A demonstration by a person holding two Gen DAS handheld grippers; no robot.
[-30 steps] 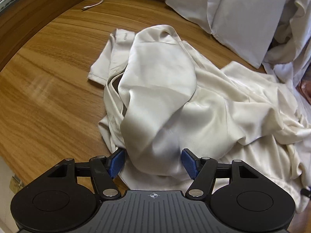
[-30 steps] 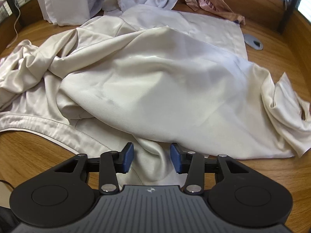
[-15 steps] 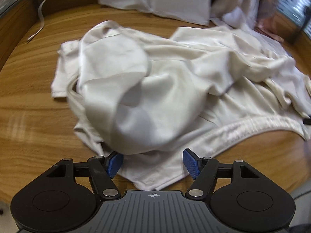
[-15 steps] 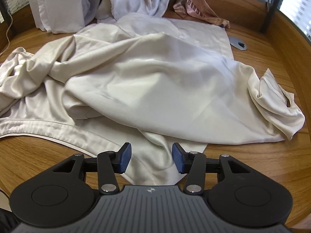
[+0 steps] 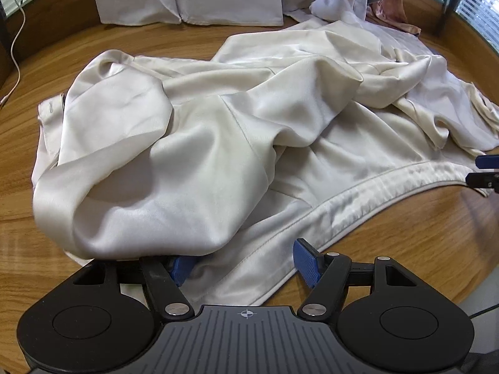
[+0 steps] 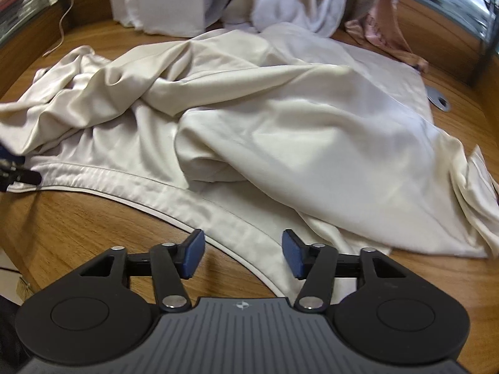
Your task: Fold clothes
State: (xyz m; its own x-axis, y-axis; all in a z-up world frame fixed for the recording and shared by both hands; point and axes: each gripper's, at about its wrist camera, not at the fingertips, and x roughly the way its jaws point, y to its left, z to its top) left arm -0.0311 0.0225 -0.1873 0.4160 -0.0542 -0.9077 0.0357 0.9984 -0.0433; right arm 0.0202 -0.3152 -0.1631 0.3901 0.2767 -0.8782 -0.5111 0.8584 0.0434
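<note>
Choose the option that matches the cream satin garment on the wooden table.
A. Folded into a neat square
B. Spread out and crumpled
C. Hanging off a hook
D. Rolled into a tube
B: the cream satin garment lies spread in loose bunched folds across the wooden table, with both hand-held grippers open at its near hem.

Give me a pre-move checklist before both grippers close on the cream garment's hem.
1. Left gripper open: ok.
2. Right gripper open: ok.
3. Hem band visible between the two grippers: ok.
4. Fabric between left jaws: ok, though a bulging fold covers the left finger.
5. Right jaws straddle the hem edge: ok.
6. Cream garment flat enough to fold: not ok, it is bunched and crumpled on the wooden table.
</note>
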